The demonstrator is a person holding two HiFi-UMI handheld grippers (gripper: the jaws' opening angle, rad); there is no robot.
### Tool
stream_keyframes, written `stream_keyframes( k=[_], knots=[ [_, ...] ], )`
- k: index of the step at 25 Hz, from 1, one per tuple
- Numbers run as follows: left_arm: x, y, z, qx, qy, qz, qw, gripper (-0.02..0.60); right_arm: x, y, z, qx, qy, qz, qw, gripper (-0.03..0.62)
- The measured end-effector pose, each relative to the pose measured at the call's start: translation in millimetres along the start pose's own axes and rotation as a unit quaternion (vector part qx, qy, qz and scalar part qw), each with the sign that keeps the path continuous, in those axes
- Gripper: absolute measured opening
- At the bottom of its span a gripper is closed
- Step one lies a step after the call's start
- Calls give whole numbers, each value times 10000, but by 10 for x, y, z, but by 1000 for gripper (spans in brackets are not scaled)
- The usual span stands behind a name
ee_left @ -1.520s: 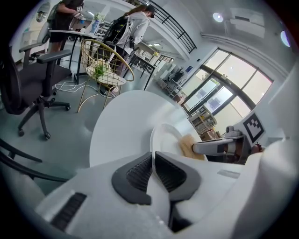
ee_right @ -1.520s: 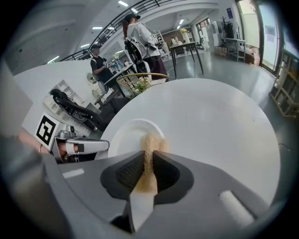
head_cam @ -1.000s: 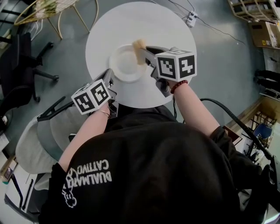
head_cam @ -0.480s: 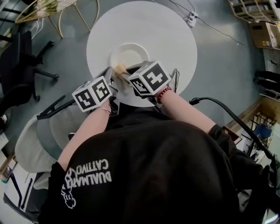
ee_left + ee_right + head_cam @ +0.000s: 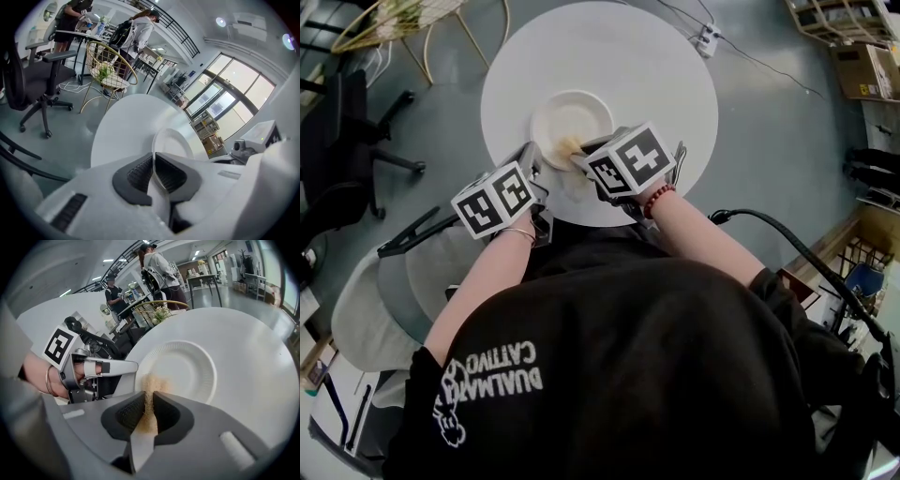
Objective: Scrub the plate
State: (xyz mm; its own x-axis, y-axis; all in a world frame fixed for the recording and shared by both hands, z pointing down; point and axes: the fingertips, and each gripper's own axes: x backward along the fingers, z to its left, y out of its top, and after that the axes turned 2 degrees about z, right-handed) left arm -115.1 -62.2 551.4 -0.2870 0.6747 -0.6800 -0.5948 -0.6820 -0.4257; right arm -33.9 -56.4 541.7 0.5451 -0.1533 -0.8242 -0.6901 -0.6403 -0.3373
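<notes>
A white paper plate [image 5: 572,114] lies on the round white table [image 5: 661,75]. My left gripper [image 5: 533,157] is shut on the plate's near left rim; in the left gripper view the rim [image 5: 174,140] runs between the dark pads [image 5: 136,174]. My right gripper [image 5: 581,155] is shut on a tan sponge [image 5: 570,145]. The sponge [image 5: 149,389] sticks out of the jaws and rests on the near edge of the plate [image 5: 187,366], right beside the left gripper [image 5: 101,369].
A black office chair [image 5: 342,117] and a gold wire basket chair [image 5: 403,19] stand left of the table. A power strip [image 5: 706,39] lies on the floor beyond it. A grey chair [image 5: 370,309] is at my left side. People [image 5: 157,268] stand at desks far behind.
The right gripper swept the sponge from the plate's far right rim down to its near edge, close to the left gripper. The left gripper kept its hold.
</notes>
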Motion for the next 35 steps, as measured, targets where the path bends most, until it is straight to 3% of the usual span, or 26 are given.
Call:
stream_keyframes(
  k=[15,23,28,30,32,35],
  knots=[
    [-5,-28,22,-63,13,8,10000,18,352,27,-684,-740,-469,-445,9952,60],
    [7,-42,13,-159,35,25,9999,18,402,93,-773,-683,-678,-519,9940,61],
    [0,-38,30,-89,36,1,10000,18,469,160,-932,-889,-862,-794,9891,61],
    [-2,-45,28,-1,18,-26,10000,18,559,243,-990,-819,-947,-1171,9852,60],
    [2,-57,43,123,33,-36,9999,17,679,357,-961,-724,-860,-1664,9796,60],
    [15,-42,75,222,132,-79,9996,14,681,462,-642,-622,-121,-1846,9808,60]
  ],
)
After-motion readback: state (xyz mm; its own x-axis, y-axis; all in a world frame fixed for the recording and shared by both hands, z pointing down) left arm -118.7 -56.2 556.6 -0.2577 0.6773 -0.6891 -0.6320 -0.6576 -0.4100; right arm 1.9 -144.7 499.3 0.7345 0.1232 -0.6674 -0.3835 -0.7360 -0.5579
